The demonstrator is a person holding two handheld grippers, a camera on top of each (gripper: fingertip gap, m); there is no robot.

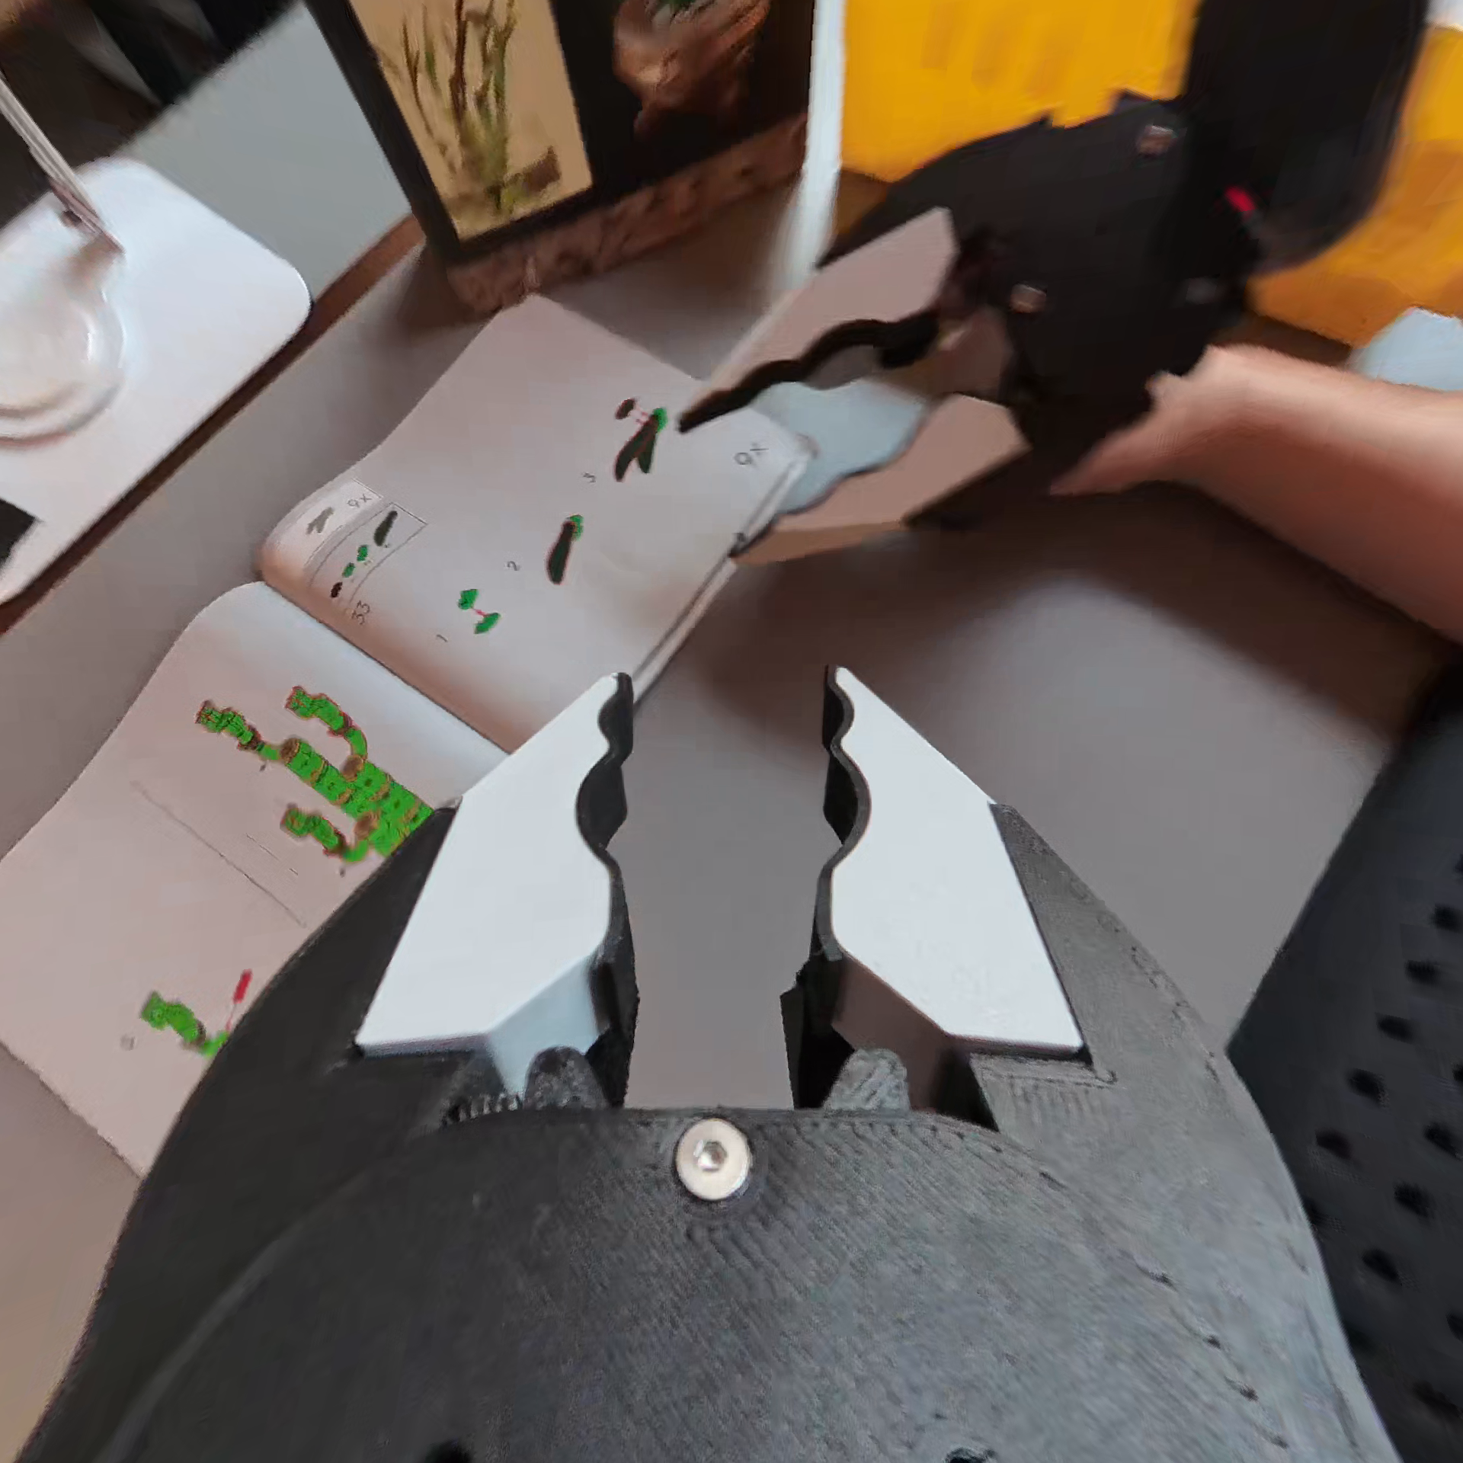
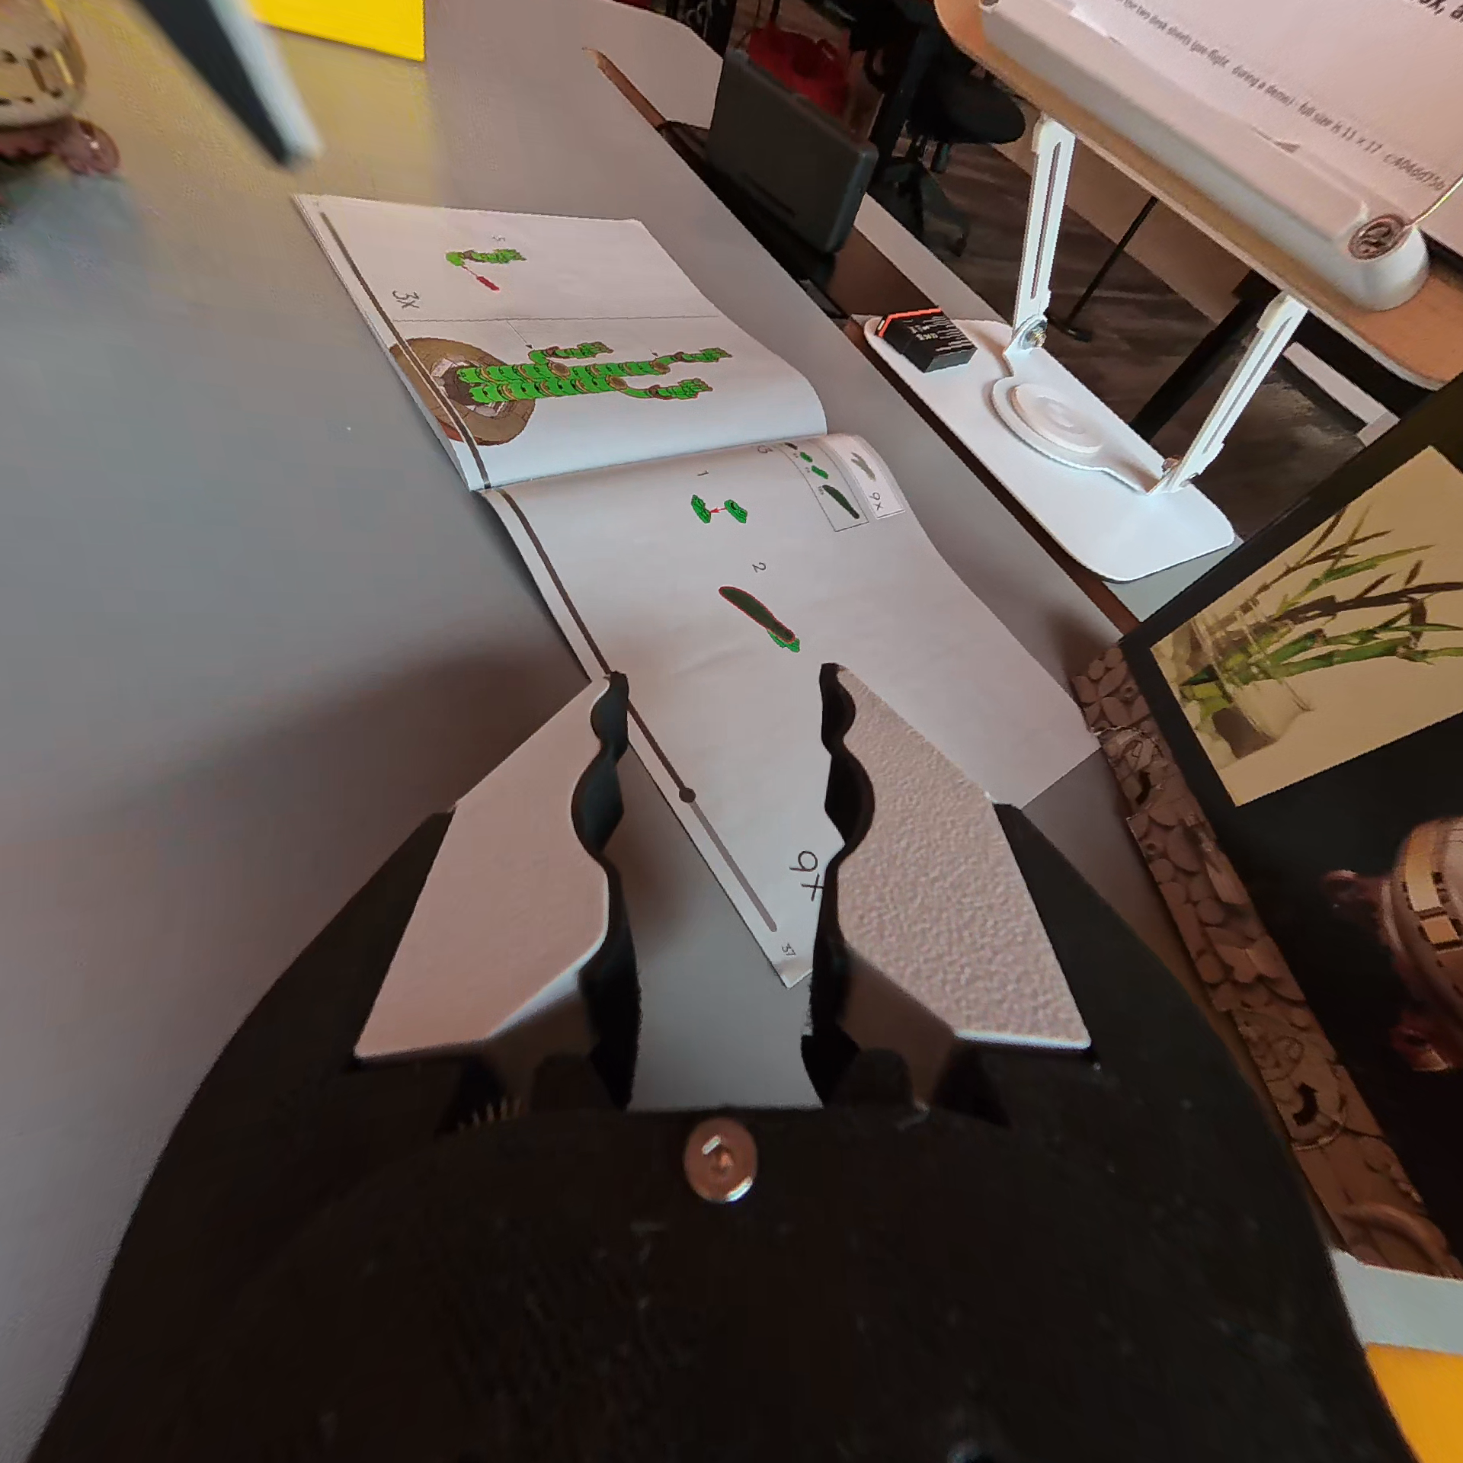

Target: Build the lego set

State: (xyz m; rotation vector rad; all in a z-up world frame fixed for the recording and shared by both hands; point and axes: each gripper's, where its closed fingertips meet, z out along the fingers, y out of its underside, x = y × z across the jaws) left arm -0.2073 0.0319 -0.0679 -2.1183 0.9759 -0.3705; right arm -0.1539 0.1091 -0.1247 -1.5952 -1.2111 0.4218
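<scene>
An open instruction booklet (image 1: 507, 507) lies on the grey table (image 1: 1029, 712), its pages showing green plant-like builds. It also shows in the right wrist view (image 2: 673, 554). My left gripper (image 1: 728, 681) is open and empty, low over the table just right of the booklet's near edge. My right gripper (image 2: 720, 681) is open, with the booklet's near corner lying below and between its fingers. In the left wrist view the right gripper (image 1: 744, 451) is held by a hand (image 1: 1267, 443) at the booklet's far right corner. No loose bricks are in view.
The set's box (image 1: 491, 119), also seen in the right wrist view (image 2: 1306, 712), stands right behind the booklet. A white stand base (image 2: 1108, 443) holds a small black box (image 2: 926, 336) past the table edge. A black perforated surface (image 1: 1385, 1069) is at the right. A beige blurred object (image 2: 32, 71) sits far left.
</scene>
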